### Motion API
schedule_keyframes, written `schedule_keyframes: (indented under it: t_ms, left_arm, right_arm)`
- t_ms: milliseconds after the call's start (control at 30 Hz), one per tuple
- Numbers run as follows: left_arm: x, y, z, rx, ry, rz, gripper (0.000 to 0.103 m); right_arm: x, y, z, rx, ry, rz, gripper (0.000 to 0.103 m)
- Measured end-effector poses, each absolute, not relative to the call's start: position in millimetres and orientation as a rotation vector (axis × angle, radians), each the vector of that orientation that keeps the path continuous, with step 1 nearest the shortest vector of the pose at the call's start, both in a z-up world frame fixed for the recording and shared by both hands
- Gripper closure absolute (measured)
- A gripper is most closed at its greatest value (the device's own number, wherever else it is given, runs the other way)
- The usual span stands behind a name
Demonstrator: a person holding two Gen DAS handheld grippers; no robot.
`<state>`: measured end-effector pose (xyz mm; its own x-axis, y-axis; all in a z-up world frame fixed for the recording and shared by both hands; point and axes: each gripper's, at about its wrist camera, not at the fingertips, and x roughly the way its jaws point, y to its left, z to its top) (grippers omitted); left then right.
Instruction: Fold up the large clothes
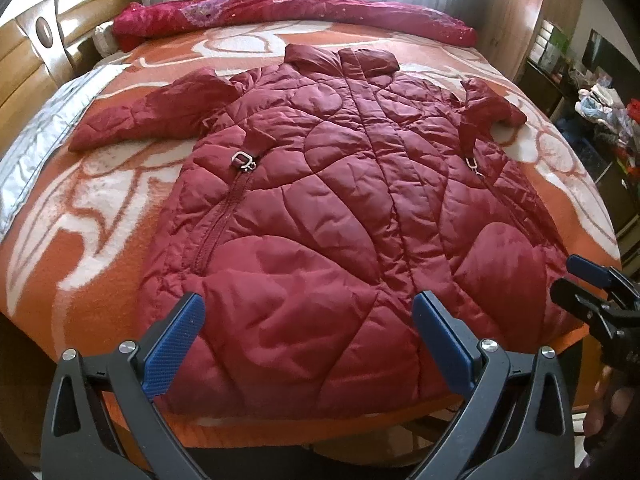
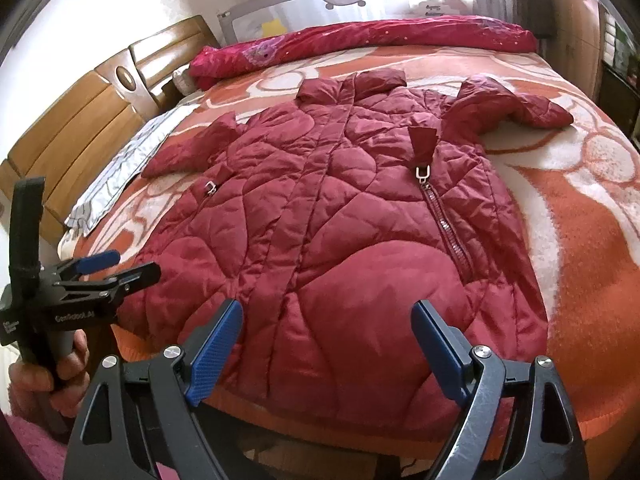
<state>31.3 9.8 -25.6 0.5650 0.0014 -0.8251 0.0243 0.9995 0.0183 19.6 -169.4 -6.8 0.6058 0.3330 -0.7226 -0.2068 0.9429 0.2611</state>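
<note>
Blue-padded jaws, both pairs, stand wide with nothing between them. We note the left gripper [image 1: 308, 312] poised above the hem of the coat [image 1: 340, 208], and the right gripper [image 2: 326, 322] likewise over the hem, further to the right. Neither touches the fabric, as far as we can tell. Coat: dark red, quilted, laid flat front-up on the bed [image 1: 80, 240], collar at the far end, both sleeves spread out sideways. Zip pulls show on each pocket. Beneath it, an orange and white blanket [image 2: 580, 220]. Beyond the collar, a rolled red quilt [image 1: 280, 16]; a wooden headboard [image 2: 80, 128] to the left.
</note>
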Motion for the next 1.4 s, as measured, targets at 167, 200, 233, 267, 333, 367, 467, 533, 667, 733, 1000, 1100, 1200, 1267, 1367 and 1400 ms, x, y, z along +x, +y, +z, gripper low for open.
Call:
schedule_keyframes:
  t_ms: [167, 200, 233, 267, 333, 367, 467, 533, 667, 733, 1000, 1100, 1200, 1267, 1367, 1400]
  left_arm:
    - [44, 13, -26, 0.047, 0.963, 0.006, 0.000]
    - [47, 14, -26, 0.051, 0.961, 0.011, 0.000]
    - [50, 15, -26, 0.052, 0.960, 0.016, 0.000]
    - [53, 15, -26, 0.057, 0.958, 0.025, 0.000]
    - [60, 17, -25, 0.060, 0.955, 0.034, 0.000]
    - [63, 18, -24, 0.057, 0.953, 0.033, 0.000]
    - [76, 21, -22, 0.053, 0.948, 0.038, 0.000]
    - [84, 23, -21, 0.059, 0.945, 0.045, 0.000]
    - [100, 22, -19, 0.094, 0.943, 0.076, 0.000]
    - [109, 24, -19, 0.085, 0.951, 0.075, 0.000]
    - [146, 24, -22, 0.053, 0.982, 0.072, 0.000]
    - [161, 24, -24, 0.055, 0.994, 0.076, 0.000]
    - [177, 25, -25, 0.050, 1.007, 0.083, 0.000]
    - [187, 26, -26, 0.045, 1.018, 0.089, 0.000]
    - [199, 28, -28, 0.034, 1.028, 0.102, 0.000]
    - [203, 28, -29, 0.030, 1.029, 0.103, 0.000]
  right_arm:
    - [37, -184, -4, 0.180, 0.801, 0.310, 0.015]
    - [40, -188, -4, 0.178, 0.789, 0.304, 0.015]
    - [44, -191, -3, 0.179, 0.776, 0.299, 0.015]
    - [48, -195, -2, 0.180, 0.774, 0.293, 0.015]
    - [55, -201, -3, 0.184, 0.786, 0.284, 0.015]
    - [58, -206, 0, 0.187, 0.780, 0.279, 0.015]
    - [70, -220, 0, 0.211, 0.809, 0.255, 0.015]
    - [78, -228, 0, 0.226, 0.820, 0.244, 0.015]
    - [98, -250, 2, 0.247, 0.830, 0.203, 0.015]
    - [107, -261, 3, 0.245, 0.825, 0.178, 0.015]
    - [160, -306, -11, 0.327, 0.872, 0.132, 0.015]
    - [184, -330, -20, 0.399, 0.886, 0.115, 0.015]
    - [206, -355, -29, 0.471, 0.879, 0.080, 0.016]
    - [222, -369, -33, 0.500, 0.877, 0.062, 0.016]
    - [245, -384, -38, 0.517, 0.887, 0.041, 0.016]
    - [253, -389, -38, 0.514, 0.885, 0.031, 0.016]
